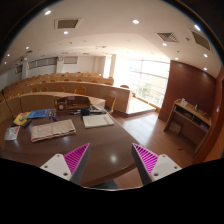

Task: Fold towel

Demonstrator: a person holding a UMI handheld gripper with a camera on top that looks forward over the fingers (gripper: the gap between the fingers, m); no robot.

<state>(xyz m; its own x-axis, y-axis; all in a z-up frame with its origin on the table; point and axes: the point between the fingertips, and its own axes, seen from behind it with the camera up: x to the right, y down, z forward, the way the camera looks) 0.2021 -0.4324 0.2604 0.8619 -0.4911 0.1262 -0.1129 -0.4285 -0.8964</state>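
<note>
Gripper (109, 160) hovering above a dark wooden table (100, 150), its pink-padded fingers (73, 158) spread apart and grasping nothing; no towel is showing, only papers (52, 128) lying beyond, so folding is seemingly not begun and finding the cloth comes next

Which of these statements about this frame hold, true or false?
1. The fingers are open with nothing between them. True.
2. A towel is gripped by the fingers. False: no towel can be made out in this view.
3. Papers lie on the dark table beyond the fingers. True.
4. The table is bare. False: papers, a blue item and other things lie on it.
5. Large windows stand at the far side of the room. True.
</note>
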